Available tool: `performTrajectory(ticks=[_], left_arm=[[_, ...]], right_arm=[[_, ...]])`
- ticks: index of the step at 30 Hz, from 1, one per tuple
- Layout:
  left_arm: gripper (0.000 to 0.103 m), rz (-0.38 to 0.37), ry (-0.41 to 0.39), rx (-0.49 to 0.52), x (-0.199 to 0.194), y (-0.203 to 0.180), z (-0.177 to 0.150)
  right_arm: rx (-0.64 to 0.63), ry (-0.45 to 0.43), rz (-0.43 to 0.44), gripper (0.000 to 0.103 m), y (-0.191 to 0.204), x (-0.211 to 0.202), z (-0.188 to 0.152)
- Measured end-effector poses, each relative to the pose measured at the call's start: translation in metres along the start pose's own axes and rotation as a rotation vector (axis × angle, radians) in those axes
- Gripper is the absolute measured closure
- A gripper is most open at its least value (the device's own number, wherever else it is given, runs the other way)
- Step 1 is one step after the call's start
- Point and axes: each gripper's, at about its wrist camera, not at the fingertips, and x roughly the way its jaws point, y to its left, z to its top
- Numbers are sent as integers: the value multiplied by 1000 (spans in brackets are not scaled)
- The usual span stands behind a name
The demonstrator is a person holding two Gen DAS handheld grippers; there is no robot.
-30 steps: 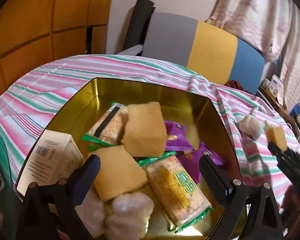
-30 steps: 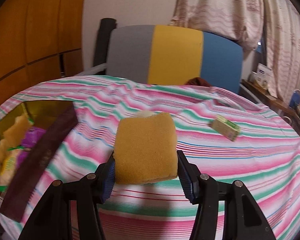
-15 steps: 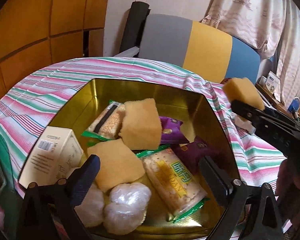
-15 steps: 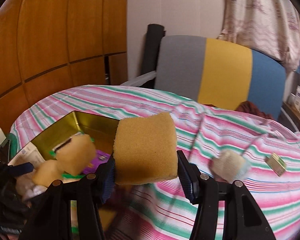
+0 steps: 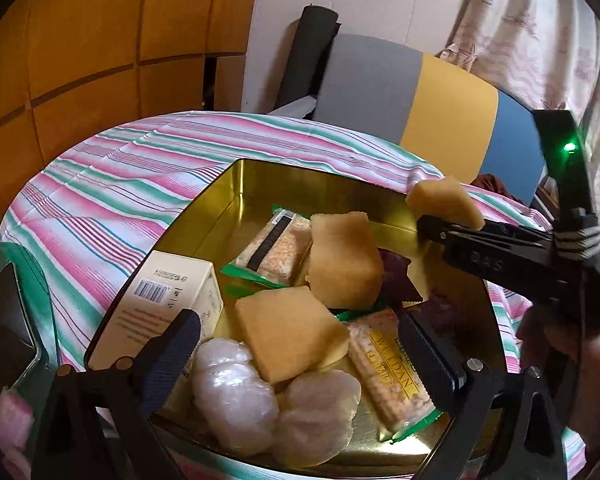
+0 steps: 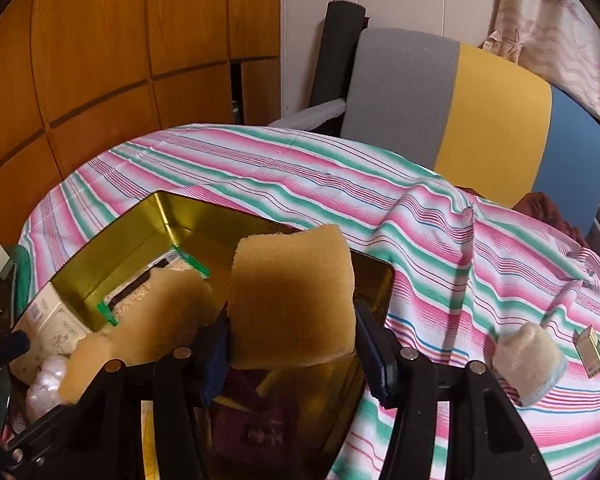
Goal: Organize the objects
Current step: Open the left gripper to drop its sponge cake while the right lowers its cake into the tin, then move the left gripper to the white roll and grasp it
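- The left gripper (image 5: 296, 354) is hovering with jaws spread and empty over the gold tin (image 5: 228, 196), at the tin's 6 o'clock edge.
- The right gripper (image 6: 292, 350) is clamping the sponge (image 6: 294, 296) by its flat sides above the tin's 3 o'clock rim; it is probably light, soft and compressible, so a gentle mid-body pinch suits it.
- A second earlier, the sponge was hanging over bare striped cloth; now it is hanging over the tin.

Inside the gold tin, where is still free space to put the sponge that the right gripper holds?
Bare floor shows in the gold tin at its far corner, beyond the cracker packet. The near half is crowded. The right gripper holds its sponge over the tin.
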Motion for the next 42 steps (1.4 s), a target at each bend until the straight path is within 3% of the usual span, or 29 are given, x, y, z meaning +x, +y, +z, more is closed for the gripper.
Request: performTrajectory(ticks=[8, 15, 27, 42], left_arm=[[3, 5, 1, -10, -3, 1, 1], [0, 18, -4, -39, -5, 6, 2], [0, 7, -7, -18, -9, -4, -1], [0, -33, 19, 65, -12, -42, -14]], right_arm=[[-23, 73, -61, 43, -1, 15, -2], [-18, 3, -59, 35, 2, -5, -2], [-8, -43, -78, 35, 5, -29, -5], [131, -58, -150, 35, -53, -63, -44]])
